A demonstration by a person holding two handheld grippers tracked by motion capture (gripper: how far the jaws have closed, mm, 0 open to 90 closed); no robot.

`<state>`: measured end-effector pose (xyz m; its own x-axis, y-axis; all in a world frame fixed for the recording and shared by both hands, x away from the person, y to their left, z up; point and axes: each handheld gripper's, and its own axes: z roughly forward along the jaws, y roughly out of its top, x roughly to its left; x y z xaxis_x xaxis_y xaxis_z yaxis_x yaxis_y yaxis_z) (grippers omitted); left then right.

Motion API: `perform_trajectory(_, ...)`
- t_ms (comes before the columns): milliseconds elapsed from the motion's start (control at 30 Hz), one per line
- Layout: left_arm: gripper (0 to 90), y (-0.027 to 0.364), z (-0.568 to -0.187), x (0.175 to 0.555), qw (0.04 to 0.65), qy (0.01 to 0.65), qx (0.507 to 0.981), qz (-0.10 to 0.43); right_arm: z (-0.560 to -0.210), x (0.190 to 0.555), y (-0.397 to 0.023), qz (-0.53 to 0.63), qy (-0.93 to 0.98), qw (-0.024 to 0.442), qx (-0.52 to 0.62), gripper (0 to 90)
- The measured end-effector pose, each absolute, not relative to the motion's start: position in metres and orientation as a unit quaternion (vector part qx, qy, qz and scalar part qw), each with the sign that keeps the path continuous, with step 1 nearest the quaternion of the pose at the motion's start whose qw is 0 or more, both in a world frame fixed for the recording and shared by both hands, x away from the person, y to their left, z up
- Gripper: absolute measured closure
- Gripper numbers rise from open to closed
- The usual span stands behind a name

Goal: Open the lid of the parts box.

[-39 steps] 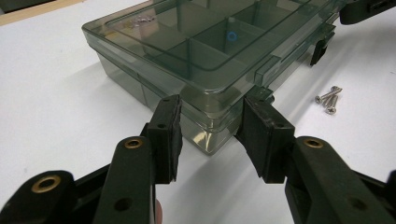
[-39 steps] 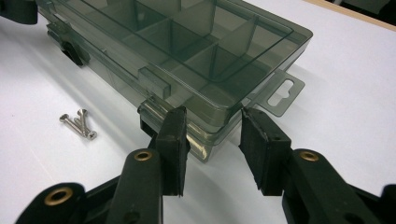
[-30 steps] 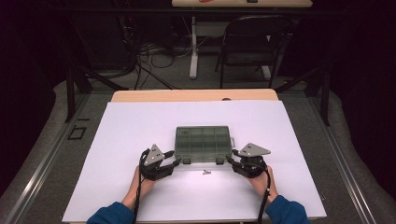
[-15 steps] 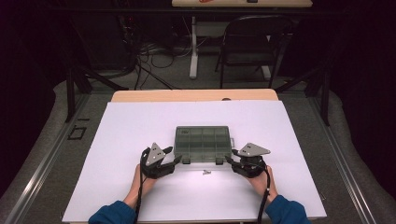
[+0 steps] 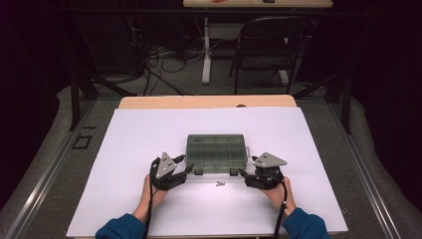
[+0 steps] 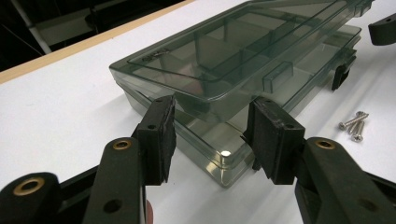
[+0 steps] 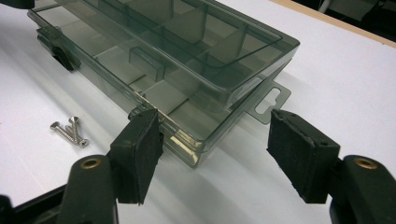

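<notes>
1. The smoky transparent compartment box (image 5: 217, 153) is lying flat on the white worktop (image 5: 129, 144), near the edge closest to you and about in the middle between your two hands.
2. Its lid (image 6: 243, 42) is sitting on the base, and through it you are seeing the dividers of the compartments. A dark latch (image 6: 342, 74) is hanging at the front wall.
3. You are holding the left gripper (image 6: 210, 135) at the near left corner of the box. Its fingers (image 6: 159, 135) are standing on both sides of this corner, with the corner between them. The right finger is lying against the front wall; the left one is very close to the side wall, and I cannot tell if it is pressing.
4. You are holding the right gripper (image 7: 215, 149) at the near right corner. Its jaws have just been opening. The left finger (image 7: 140, 149) is touching the front edge of the box, while the other finger is standing well apart from it, beside the small hanging tab (image 7: 273, 100), so the fingers are open and are not gripping.
5. A few small screws (image 7: 70, 130) are lying together on the worktop just in front of the box, between the two grippers.
6. Beyond the worktop, a dark folding chair (image 5: 268, 47) is standing on the floor.
</notes>
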<state>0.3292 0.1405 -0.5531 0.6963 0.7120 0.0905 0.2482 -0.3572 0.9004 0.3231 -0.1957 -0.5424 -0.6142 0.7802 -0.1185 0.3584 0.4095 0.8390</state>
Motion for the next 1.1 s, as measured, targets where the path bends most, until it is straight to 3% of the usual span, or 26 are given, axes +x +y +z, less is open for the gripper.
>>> perform_trajectory(467,58.8,0.1399,-0.5484,0.3328,0.488,0.302,0.773,0.271,-0.5369,0.3244,-0.1935,0.417,0.788,0.284,0.353,39.9)
perform_trajectory(767,64.7,0.1390,-0.5486,0.3347,0.488,0.299,0.773,0.274,-0.5345,0.3300,-0.1905,0.429,0.774,0.315,0.342,51.7)
perform_trajectory(1100,67.1,0.1402,-0.5465,0.3379,0.492,0.299,0.771,0.271,-0.5339,0.3321,-0.1882,0.430,0.763,0.347,0.336,58.9)
